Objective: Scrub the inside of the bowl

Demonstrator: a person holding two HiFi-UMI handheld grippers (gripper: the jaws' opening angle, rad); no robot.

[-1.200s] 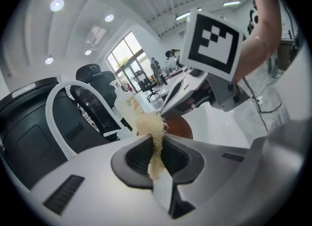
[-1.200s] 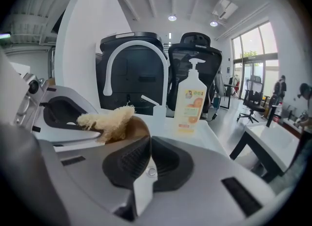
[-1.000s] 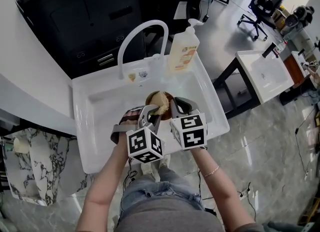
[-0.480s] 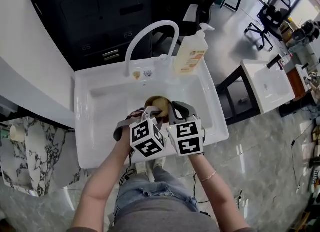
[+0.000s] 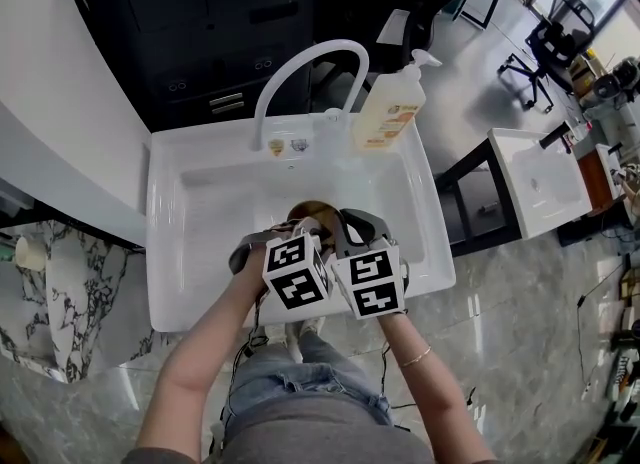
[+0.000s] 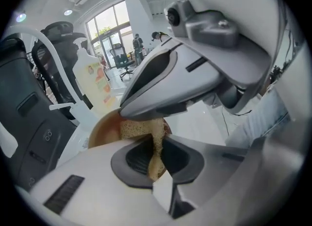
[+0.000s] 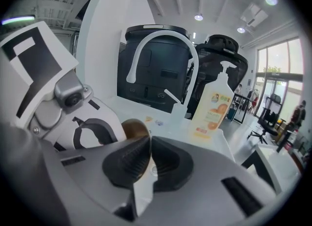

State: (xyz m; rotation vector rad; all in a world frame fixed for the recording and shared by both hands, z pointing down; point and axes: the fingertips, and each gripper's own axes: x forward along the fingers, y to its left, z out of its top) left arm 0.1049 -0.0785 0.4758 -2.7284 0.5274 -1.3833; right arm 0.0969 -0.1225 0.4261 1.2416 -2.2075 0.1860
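A brown bowl [image 5: 312,211] is held tilted over the white sink [image 5: 200,202]; in the head view the grippers hide most of it. My right gripper [image 7: 150,152] is shut on the bowl's [image 7: 135,130] rim. My left gripper [image 6: 155,148] is shut on a yellowish sponge [image 6: 141,128], which is pressed inside the bowl [image 6: 103,128]. In the head view the left gripper [image 5: 303,226] and the right gripper [image 5: 340,226] sit side by side at the bowl's near side. The right gripper's body fills the top of the left gripper view.
A curved white faucet [image 5: 300,70] rises at the sink's back edge, with a soap pump bottle [image 5: 388,108] to its right. A dark cabinet [image 5: 220,22] stands behind. A second small white sink [image 5: 535,180] is at the right.
Both grippers have edged closer together and now cover more of the bowl. The sponge, which showed plainly inside the bowl a second ago, is nearly hidden in the head view.
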